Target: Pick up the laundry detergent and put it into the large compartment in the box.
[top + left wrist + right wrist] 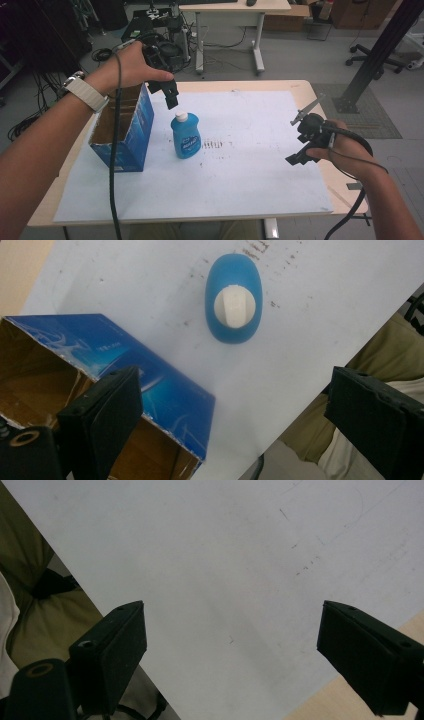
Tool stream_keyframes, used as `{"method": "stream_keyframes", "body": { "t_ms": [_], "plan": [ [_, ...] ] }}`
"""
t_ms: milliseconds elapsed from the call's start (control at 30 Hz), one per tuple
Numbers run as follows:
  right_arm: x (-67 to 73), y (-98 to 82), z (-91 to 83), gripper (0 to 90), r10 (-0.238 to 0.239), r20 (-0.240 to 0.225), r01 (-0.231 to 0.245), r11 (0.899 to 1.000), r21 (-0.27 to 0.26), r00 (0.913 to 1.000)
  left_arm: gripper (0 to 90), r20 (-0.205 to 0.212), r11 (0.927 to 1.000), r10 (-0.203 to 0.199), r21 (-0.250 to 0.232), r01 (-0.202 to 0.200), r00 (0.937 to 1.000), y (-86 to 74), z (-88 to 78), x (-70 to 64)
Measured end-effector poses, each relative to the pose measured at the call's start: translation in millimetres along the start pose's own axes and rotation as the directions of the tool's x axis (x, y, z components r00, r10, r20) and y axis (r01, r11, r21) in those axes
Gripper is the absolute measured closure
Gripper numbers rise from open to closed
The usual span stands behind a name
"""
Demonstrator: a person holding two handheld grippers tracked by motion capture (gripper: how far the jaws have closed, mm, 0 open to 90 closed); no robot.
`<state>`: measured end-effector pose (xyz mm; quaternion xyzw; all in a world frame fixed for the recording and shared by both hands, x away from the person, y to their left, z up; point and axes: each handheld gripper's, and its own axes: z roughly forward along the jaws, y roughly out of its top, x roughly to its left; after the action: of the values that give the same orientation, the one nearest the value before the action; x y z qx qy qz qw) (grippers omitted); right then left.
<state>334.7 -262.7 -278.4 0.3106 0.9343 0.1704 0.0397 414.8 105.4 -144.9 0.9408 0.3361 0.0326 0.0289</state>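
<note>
One blue bottle (186, 135) stands upright on the white sheet (250, 170), just beside one open blue box (131, 131). The left gripper (170, 97) hovers above the bottle with jaws spread wide and empty. The right gripper (299, 158), also spread and empty, hangs well apart over the sheet's right edge.

Blue dish soap bottle (186, 136) with a white cap (181, 116) and a blue-and-white label. The open cardboard box (131, 131) is glossy blue outside, plain brown inside. A white sheet (250, 165), speckled with small dark brown marks, covers the pale beige desk (300, 86). Both grippers, left (170, 98) and right (300, 156), are black. The watch strap (89, 95) is white.
</note>
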Motion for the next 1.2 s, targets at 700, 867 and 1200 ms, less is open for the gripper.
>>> {"method": "stream_keyframes", "body": {
  "t_ms": [700, 867, 1200],
  "plan": [
    [0.3, 1.5, 3.8, 12.6, -0.006, -0.006, 0.006, 1.0, 0.0, 1.0, 8.7, 0.003, 0.9969, -0.073, -0.027, 0.074, 0.9973, 9.9, 16.5, -2.1],
    [1.0, 1.6, 4.0, 12.6, -0.006, -0.008, 0.006, 1.0, 0.0, 0.9999, 8.7, 0.007, 0.9972, -0.068, -0.032, 0.068, 0.9977, 12.2, 21.8, -3.3],
    [1.7, 0.7, 2.9, 12.6, -0.006, -0.008, 0.006, 1.0, -0.001, 0.9999, 8.7, 0.006, 0.9985, -0.037, -0.041, 0.038, 0.9993, 15.7, 32.2, -3.2]
  ]
}}
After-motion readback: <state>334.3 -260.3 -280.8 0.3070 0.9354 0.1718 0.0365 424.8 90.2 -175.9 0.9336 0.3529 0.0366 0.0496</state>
